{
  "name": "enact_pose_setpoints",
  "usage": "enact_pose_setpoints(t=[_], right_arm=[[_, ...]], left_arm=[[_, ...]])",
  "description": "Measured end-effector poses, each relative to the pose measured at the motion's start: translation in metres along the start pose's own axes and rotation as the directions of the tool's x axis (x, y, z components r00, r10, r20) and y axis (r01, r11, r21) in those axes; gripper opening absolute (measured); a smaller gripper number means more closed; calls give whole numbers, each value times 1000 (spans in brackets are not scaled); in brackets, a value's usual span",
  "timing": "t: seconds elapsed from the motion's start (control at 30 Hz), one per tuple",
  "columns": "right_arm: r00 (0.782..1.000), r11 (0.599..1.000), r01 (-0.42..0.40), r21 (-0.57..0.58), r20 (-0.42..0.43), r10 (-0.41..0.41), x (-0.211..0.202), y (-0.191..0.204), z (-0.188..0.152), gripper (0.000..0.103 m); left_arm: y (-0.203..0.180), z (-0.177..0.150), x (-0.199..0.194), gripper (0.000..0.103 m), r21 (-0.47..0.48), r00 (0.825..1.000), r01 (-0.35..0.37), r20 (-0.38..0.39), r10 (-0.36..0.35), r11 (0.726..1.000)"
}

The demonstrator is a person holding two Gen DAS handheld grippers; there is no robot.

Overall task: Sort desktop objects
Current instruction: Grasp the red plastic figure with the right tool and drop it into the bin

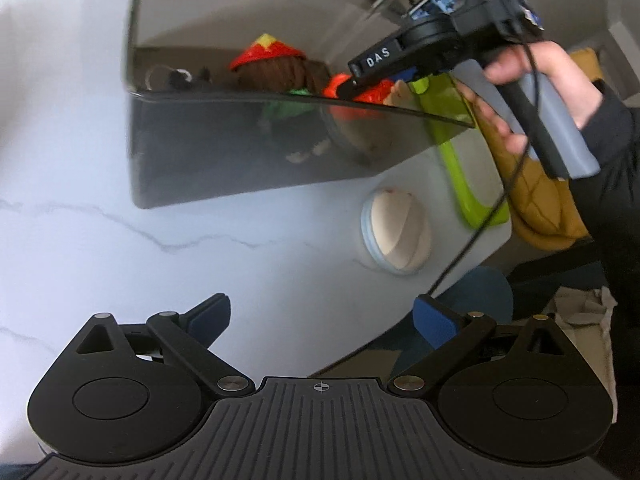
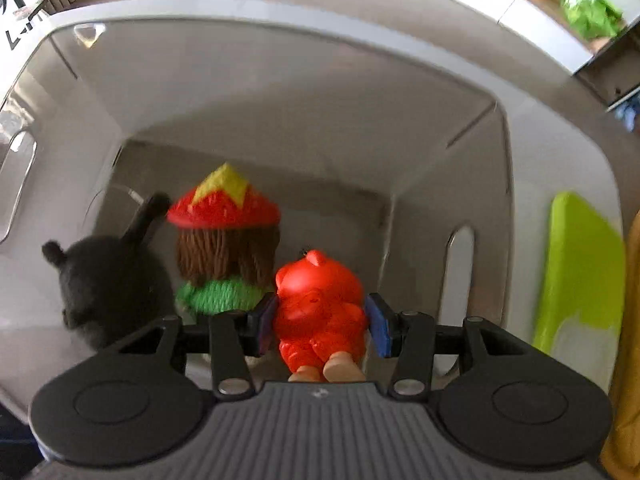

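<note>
Glossy red bear figurine (image 2: 320,304) pinched in right claw (image 2: 322,326) over grey bin (image 2: 280,80), left claw (image 1: 324,320) spread wide

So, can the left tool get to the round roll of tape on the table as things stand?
Probably yes. The left tool is open and empty, and the roll of tape lies ahead on bare table, beside the bin, with nothing between.

black plush (image 2: 108,280): lower part behind hand-held gripper | green board (image 2: 580,272): blurred, right side hidden

Black tool (image 1: 322,322): blue pads, silver screws, ribbed base; other tool (image 2: 322,326) "DAS"-marked, grey handle, black cable.
</note>
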State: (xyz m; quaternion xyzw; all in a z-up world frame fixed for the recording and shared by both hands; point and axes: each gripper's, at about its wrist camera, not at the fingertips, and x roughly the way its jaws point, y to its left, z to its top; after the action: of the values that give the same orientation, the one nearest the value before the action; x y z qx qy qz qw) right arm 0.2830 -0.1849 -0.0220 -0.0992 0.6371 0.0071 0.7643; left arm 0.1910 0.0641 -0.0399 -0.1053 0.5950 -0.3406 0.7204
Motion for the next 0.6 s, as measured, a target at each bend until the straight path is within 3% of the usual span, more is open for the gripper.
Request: enact_pose_setpoints(t=[0.23, 0.27, 0.37, 0.47, 0.6], right_arm=[[997, 996, -63, -59, 41, 66, -23, -2, -26, 59], [995, 996, -69, -59, 68, 73, -28, -3, -27, 67], [976, 995, -85, -56, 195, 94, -51, -12, -34, 69], [926, 988, -154, -4, 348, 146, -83, -43, -66, 70], [825, 935, -342, 93, 506, 252, -92, -106, -133, 75]], left_arm=[[-15, 8, 35, 101, -4, 997, -7, -70, 7, 1000], [-17, 8, 40, 101, -3, 997, -5, -80, 5, 1000], [-27, 13, 63, 101, -8, 995, -4, -99, 3, 1000], [-39, 17, 85, 101, -17, 998, 3, -55, -4, 1000], [-52, 21, 114, 101, -46, 998, 58, 12, -58, 997]])
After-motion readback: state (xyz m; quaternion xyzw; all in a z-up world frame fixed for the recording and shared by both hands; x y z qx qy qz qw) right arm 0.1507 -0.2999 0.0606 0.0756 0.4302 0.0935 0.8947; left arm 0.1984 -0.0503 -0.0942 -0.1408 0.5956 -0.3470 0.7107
